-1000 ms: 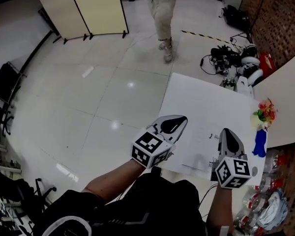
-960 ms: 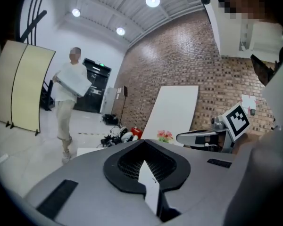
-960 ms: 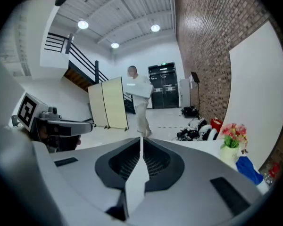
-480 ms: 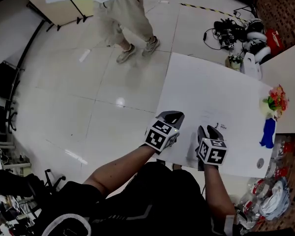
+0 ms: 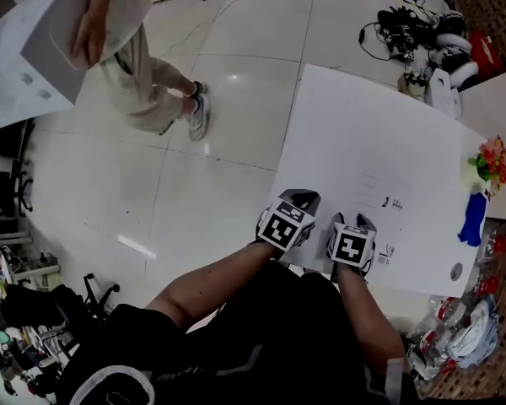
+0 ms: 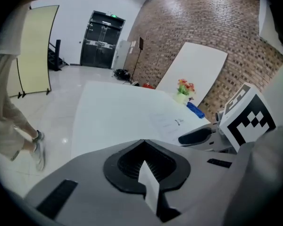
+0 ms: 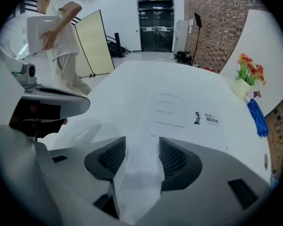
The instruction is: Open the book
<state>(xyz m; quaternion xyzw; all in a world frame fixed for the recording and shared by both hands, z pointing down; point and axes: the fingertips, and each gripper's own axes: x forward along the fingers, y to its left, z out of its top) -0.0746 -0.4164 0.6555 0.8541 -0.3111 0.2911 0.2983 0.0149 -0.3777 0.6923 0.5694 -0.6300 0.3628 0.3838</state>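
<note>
A thin, flat white book [image 5: 378,213] with small print lies near the smooth white desk's [image 5: 346,116] near edge. The right gripper [image 5: 352,220] at the book's edge has just been opening its jaws wide and grips nothing. The left gripper [image 5: 298,198] alongside is pinched together, empty. At the desk's right edge a pale vase [image 7: 240,87] holds bright flowers [image 7: 249,66], with a crumpled blue cloth [image 7: 258,117] near it.

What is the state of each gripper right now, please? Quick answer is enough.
Left gripper: closed, holding nothing.
Right gripper: open; its jaws have just been opening, with nothing between them.
</note>
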